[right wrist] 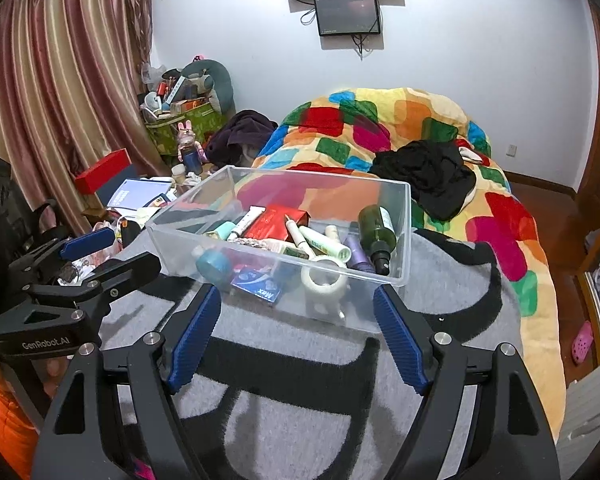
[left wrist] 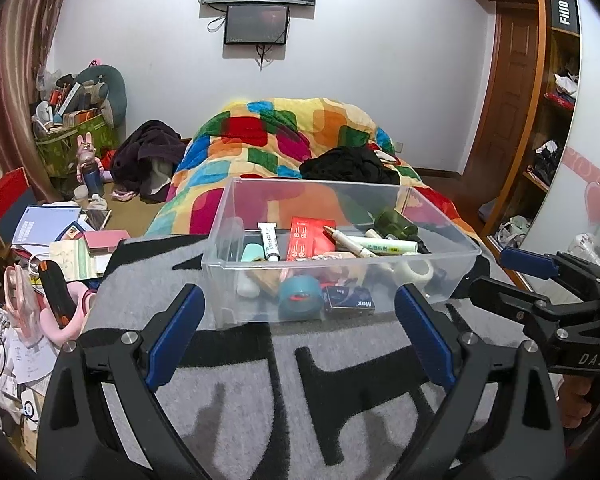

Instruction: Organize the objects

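Note:
A clear plastic bin (left wrist: 456, 258) (right wrist: 404, 236) stands on a grey and black blanket (left wrist: 260, 392) (right wrist: 300, 420). It holds several small items: a red box (left wrist: 310, 238) (right wrist: 272, 220), a dark green bottle (left wrist: 394, 226) (right wrist: 374, 236), a white tape roll (left wrist: 416, 270) (right wrist: 324, 278), a teal tape roll (left wrist: 301, 296) (right wrist: 214, 266), a blue Max box (left wrist: 350, 300) (right wrist: 258, 284), tubes and a pen. My left gripper (left wrist: 296, 300) is open and empty just before the bin; it also shows in the right wrist view (right wrist: 112, 252). My right gripper (right wrist: 296, 300) is open and empty before the bin, seen from the left wrist view too (left wrist: 500, 272).
A colourful quilt (left wrist: 268, 140) (right wrist: 400, 120) with black clothing (left wrist: 352, 166) (right wrist: 432, 176) lies behind the bin. A cluttered side table with books and a red box (left wrist: 4, 200) (right wrist: 102, 176) stands to the left. A wardrobe (left wrist: 556, 120) is on the right.

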The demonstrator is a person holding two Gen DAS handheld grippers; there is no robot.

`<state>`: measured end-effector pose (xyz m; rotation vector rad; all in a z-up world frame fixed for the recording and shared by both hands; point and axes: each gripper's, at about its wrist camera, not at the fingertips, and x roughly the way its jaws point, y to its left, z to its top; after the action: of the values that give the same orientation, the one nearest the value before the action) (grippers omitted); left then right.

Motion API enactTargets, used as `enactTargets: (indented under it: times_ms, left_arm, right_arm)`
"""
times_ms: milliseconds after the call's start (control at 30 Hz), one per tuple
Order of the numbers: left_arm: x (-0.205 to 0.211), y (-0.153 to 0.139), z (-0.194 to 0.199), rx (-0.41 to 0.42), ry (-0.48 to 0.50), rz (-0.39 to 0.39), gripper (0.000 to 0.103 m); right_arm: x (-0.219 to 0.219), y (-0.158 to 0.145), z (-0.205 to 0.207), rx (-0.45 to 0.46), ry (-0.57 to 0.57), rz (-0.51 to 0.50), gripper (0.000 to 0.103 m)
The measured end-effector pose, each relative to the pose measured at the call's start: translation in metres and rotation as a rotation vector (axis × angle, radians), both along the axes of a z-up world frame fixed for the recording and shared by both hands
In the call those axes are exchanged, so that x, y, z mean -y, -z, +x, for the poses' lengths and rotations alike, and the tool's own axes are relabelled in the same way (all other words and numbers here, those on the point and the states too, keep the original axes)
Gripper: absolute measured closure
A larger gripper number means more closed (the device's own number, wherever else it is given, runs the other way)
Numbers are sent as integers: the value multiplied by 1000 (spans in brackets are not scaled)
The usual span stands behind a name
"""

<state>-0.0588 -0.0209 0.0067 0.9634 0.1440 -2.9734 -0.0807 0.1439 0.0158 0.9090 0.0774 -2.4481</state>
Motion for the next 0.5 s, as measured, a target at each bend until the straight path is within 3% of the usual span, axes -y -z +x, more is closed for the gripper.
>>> enactTargets:
  times_ms: [500]
  left_arm:
    - [-1,1,0,1,5,3,6]
  right_arm:
    - [3,-1,2,-11,-3,7,27]
